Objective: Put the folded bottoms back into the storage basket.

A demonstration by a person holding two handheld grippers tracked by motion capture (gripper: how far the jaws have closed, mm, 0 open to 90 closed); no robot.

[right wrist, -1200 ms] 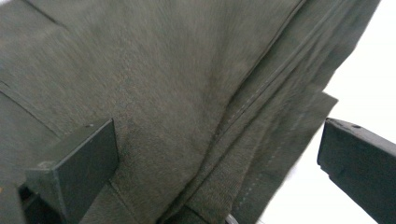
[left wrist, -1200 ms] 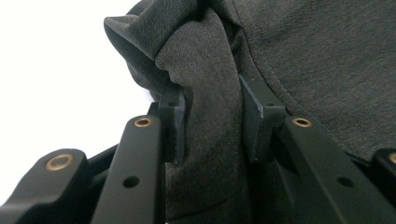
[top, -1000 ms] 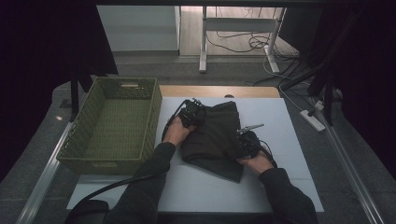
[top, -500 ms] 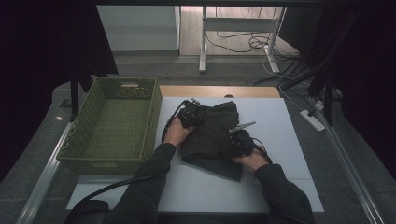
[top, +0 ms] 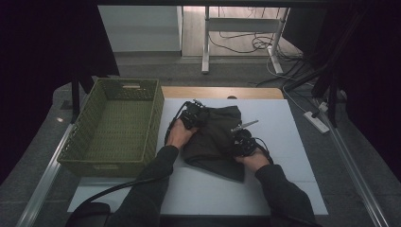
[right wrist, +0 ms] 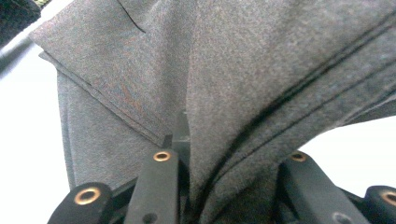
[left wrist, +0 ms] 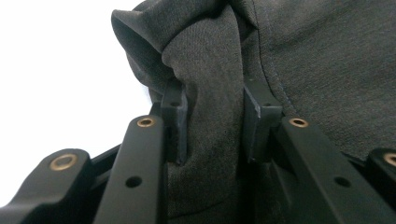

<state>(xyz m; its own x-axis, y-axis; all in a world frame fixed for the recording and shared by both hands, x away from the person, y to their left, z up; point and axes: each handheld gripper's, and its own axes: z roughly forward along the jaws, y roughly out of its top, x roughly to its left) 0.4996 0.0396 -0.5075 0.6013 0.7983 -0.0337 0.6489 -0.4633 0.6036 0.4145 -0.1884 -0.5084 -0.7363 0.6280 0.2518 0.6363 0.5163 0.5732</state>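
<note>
Dark grey knit fabric, a folded garment (top: 213,137), lies between the two grippers on the white table (top: 283,189), with its long axis running from the far left corner to the near right corner. The left gripper (top: 191,115) sits at the far left corner and is clenched on a bunched fold (left wrist: 212,93) that fills the gap between its pads. The right gripper (top: 242,142) sits at the right edge; its jaws have just been closing and now pinch several layered hems (right wrist: 243,140). Off beyond the left gripper stands the green woven basket (top: 75,142), so the left hand is nearer to it; carrying the garment there would probably mean the left leading.
</note>
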